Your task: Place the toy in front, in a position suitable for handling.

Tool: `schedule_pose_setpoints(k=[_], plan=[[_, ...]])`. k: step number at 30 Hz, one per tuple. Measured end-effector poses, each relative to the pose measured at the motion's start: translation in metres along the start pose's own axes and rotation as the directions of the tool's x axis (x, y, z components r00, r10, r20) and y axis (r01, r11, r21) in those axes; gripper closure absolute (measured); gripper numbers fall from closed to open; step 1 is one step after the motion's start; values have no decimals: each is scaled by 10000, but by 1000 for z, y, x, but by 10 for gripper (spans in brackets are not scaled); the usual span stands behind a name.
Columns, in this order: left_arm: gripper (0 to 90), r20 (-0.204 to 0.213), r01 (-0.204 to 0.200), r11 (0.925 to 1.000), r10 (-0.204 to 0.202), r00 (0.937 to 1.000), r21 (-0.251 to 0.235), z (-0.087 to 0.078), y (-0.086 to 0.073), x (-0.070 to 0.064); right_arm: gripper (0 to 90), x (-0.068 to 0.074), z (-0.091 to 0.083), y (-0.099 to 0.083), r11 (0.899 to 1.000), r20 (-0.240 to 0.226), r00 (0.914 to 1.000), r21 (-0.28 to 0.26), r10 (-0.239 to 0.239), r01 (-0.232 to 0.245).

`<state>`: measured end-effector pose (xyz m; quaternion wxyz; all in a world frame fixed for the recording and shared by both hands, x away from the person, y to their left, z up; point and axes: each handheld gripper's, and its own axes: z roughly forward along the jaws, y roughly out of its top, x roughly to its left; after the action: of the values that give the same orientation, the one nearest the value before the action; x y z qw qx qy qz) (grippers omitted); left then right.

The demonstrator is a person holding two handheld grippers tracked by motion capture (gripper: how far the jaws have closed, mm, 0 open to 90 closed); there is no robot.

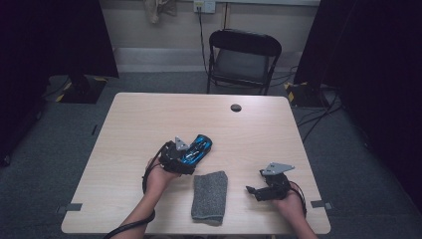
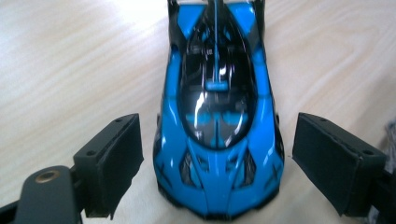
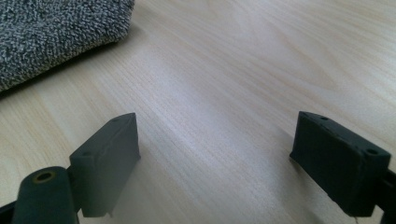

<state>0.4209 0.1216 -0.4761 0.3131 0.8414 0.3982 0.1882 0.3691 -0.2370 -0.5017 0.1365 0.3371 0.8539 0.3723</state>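
Grey speckled knit cloth [image 1: 209,195], folded, lies at near edge of the pale wood bench [image 1: 149,119], between the two hands. Left claw [image 1: 195,151] sits just left and far of the cloth, jaws spread apart either side of a glossy blue-and-black toy sports car [image 2: 218,116]; gaps show on both sides, pads not touching it. Car rests on the bench, left of centre, running lengthwise away from the claw. Right claw [image 1: 252,191] is low over bare bench at near right, jaws wide apart, nothing between them, cloth corner [image 3: 56,32] off to its left.
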Motion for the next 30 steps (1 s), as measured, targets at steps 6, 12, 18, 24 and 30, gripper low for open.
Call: schedule_pose_setpoints(k=[6,12,18,24,30], plan=[[148,85,277,9996,-277,9996,-46,0,-9,5,139,0,0,0,10000,7,10000,-2,-3,3],[150,186,97,9999,-98,9998,40,7,-18,3,139,0,0,0,10000,5,10000,0,-1,1],[150,486,262,9996,-257,9985,-91,8,-22,4,140,0,0,0,10000,8,10000,-5,1,-1],[130,702,234,9987,-202,9973,-451,10,-26,8,140,0,0,0,10000,12,10000,-2,-1,1],[36,977,17,9989,28,9952,-469,13,-26,7,139,0,0,0,10000,31,10000,2,26,-26]])
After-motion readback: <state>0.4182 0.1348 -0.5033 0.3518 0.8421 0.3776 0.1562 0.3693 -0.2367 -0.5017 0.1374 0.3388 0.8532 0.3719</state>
